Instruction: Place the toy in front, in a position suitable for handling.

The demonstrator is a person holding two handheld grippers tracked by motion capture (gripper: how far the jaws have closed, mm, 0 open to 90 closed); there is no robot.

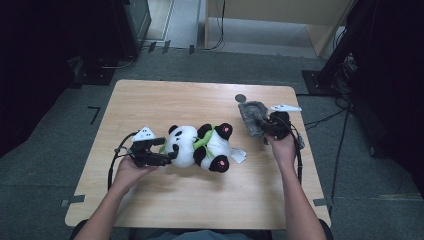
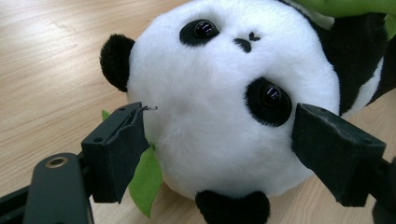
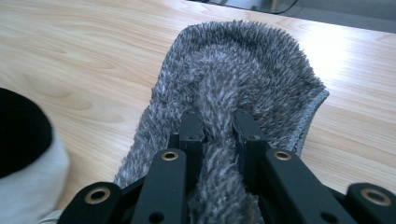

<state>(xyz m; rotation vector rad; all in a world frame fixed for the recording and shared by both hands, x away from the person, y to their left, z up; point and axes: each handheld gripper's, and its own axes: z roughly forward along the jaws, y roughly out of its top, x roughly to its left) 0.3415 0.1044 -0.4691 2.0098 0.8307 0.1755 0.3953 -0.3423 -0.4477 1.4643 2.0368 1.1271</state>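
A black-and-white panda plush [image 1: 200, 145] with a green leaf lies on its back in the middle of the wooden table [image 1: 200, 200]. My left gripper [image 1: 170, 150] has its jaws wide on either side of the panda's head [image 2: 219, 84], pads against the fur. At the right, my right gripper [image 1: 263, 126] is shut on a raised fold of a grey fuzzy cloth [image 1: 252, 115]. In the right gripper view the fold stands pinched between the jaws [image 3: 219, 114] and the rest of the cloth [image 3: 243, 60] spreads beyond them above the tabletop.
A white tag [image 1: 238, 155] sticks out beside the panda's feet. A small dark disc [image 1: 240, 98] sits near the table's far edge. Part of the panda [image 3: 18, 140] shows at the left of the right gripper view. Cables and black stands [image 1: 345, 50] crowd the floor at right.
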